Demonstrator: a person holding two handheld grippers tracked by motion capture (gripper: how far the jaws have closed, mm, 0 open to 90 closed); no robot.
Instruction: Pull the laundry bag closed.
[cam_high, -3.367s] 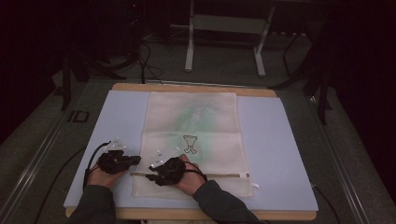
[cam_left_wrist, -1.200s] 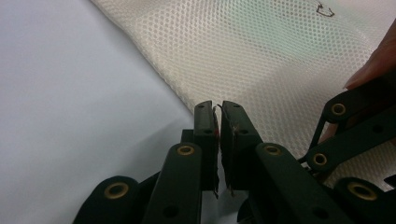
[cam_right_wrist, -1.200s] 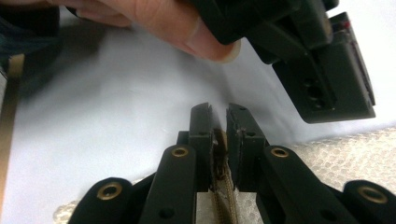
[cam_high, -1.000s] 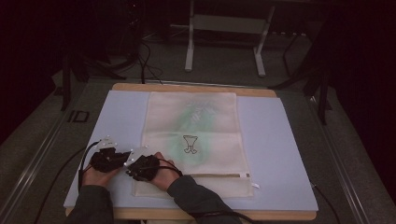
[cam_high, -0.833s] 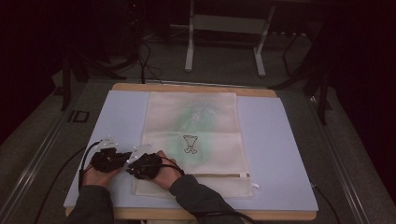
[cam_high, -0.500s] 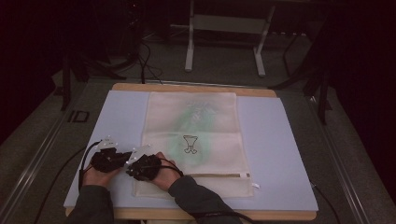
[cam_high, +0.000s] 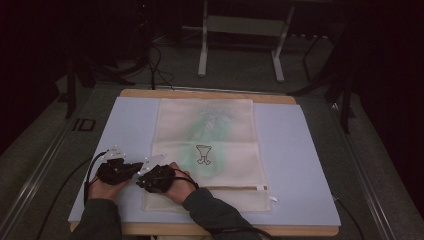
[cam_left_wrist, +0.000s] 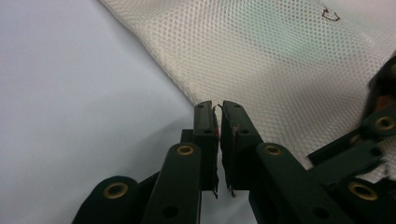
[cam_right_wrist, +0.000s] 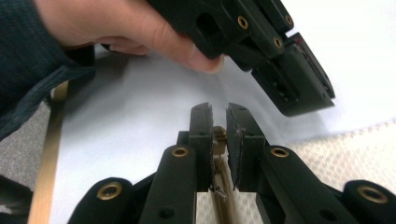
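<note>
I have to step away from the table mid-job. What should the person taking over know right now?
Right tool: shut on the zipper pull at the near left end of the mesh laundry bag.
Left tool: jaws nearly together at the bag's left edge; whether they pinch the mesh is unclear.
The bag lies flat on the blue mat, a green garment inside.
Done: the pull sits at the left end.
Left: check the closure and release.
</note>
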